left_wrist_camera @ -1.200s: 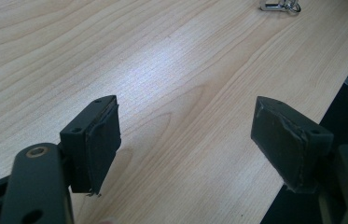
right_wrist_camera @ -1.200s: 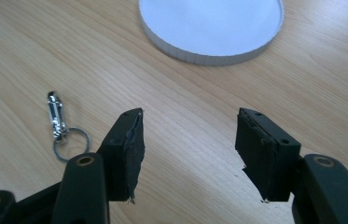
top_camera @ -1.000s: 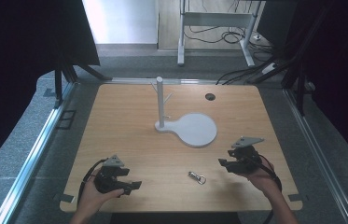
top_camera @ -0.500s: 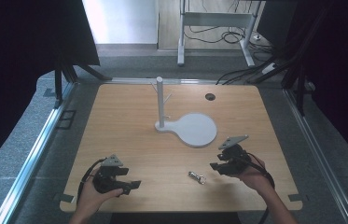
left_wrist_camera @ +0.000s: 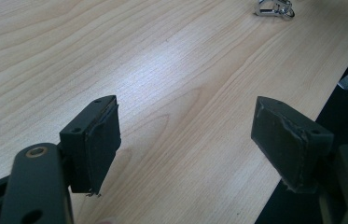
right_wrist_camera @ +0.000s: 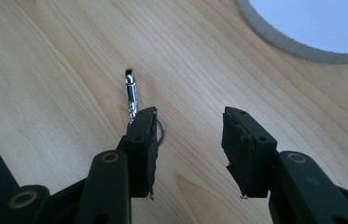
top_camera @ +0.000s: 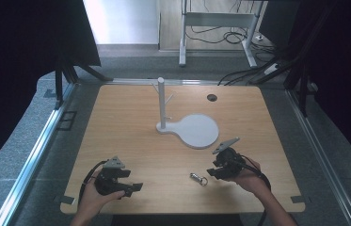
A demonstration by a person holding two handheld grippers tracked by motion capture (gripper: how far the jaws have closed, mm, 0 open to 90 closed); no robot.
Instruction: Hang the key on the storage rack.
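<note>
A small metal clasp with a key ring [top_camera: 198, 178] lies on the wooden table [top_camera: 131, 136] near the front edge. My right gripper [top_camera: 214, 170] is open just to the right of it. In the right gripper view the clasp [right_wrist_camera: 130, 91] lies by the left jaw, and the gripper [right_wrist_camera: 189, 131] holds nothing. My left gripper [top_camera: 134, 187] is open at the front left, low over bare wood. In the left gripper view the gripper [left_wrist_camera: 185, 130] has wide-spread jaws, and the clasp [left_wrist_camera: 274, 8] lies far ahead.
A white stand [top_camera: 162, 104] with short pegs rises from a round white base [top_camera: 197, 130] in the middle of the table. A dark round hole [top_camera: 211, 97] sits at the back right. The table's front edge [top_camera: 182, 213] lies close behind both hands.
My right gripper has moved left and toward the front, from the right side of the table to right beside the clasp. The left gripper has stayed in place.
</note>
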